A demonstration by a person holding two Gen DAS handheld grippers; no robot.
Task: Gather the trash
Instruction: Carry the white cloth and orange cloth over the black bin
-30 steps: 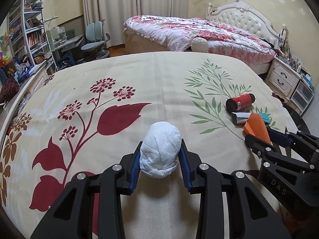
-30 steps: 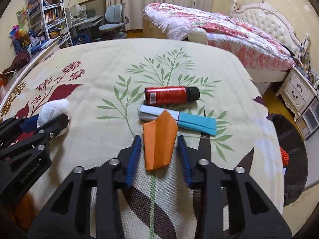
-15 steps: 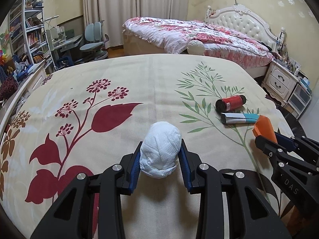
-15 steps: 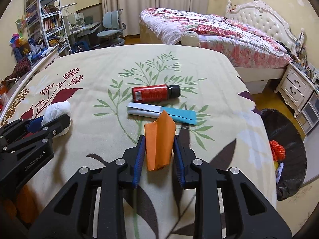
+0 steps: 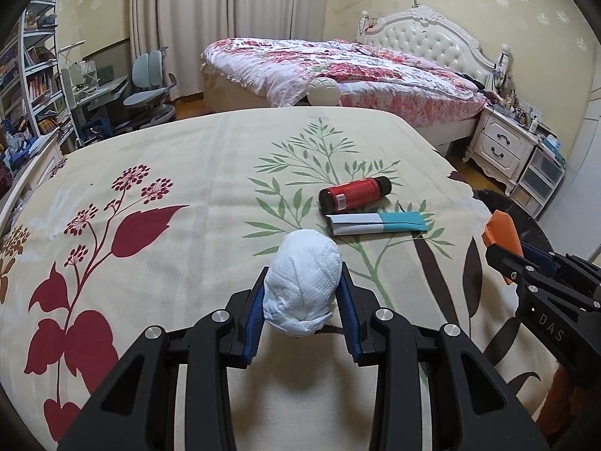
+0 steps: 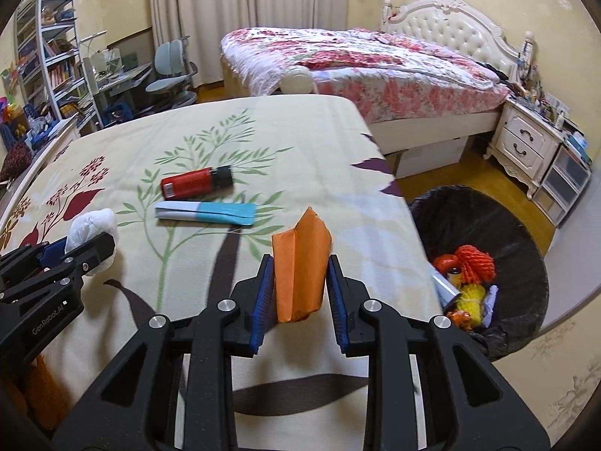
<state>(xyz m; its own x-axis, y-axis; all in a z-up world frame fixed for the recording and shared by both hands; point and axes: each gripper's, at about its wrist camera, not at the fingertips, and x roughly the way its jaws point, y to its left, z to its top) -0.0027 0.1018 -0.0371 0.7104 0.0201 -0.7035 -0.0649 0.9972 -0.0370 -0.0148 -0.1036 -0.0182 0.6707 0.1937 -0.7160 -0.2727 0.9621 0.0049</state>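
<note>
I am holding a crumpled white tissue wad (image 5: pixel 302 282) in my left claw (image 5: pixel 302 300), whose blue pads are pressing on both of its sides, so the jaws are standing only as far apart as the wad is wide. It is hanging above the cream bedspread (image 5: pixel 188 173) printed with dark red flowers and green leaves. In my right claw (image 6: pixel 298 285) I am gripping a folded orange paper (image 6: pixel 300 267), standing upright with its pointed top sticking out past the fingertips, the pads clamped narrowly against its two faces. From the right wrist view, my left claw (image 6: pixel 80 248) is showing at the left edge with the white wad in it; from the left wrist view, my right claw (image 5: pixel 503 255) is showing at the right edge with the orange paper poking up. Lying on the bedspread are a red bottle with a black cap (image 6: pixel 195 183) on its side, and just beside it, on the nearer side, a flat white and teal packet (image 6: pixel 206 212); whether the two are touching I cannot tell. To the right of the bed, on the floor, a bin lined with a black bag (image 6: pixel 526 233) is sitting, with orange, yellow and white trash already lying in it. The orange paper is being held over the bedspread's right part, near the bin but not over it.
</note>
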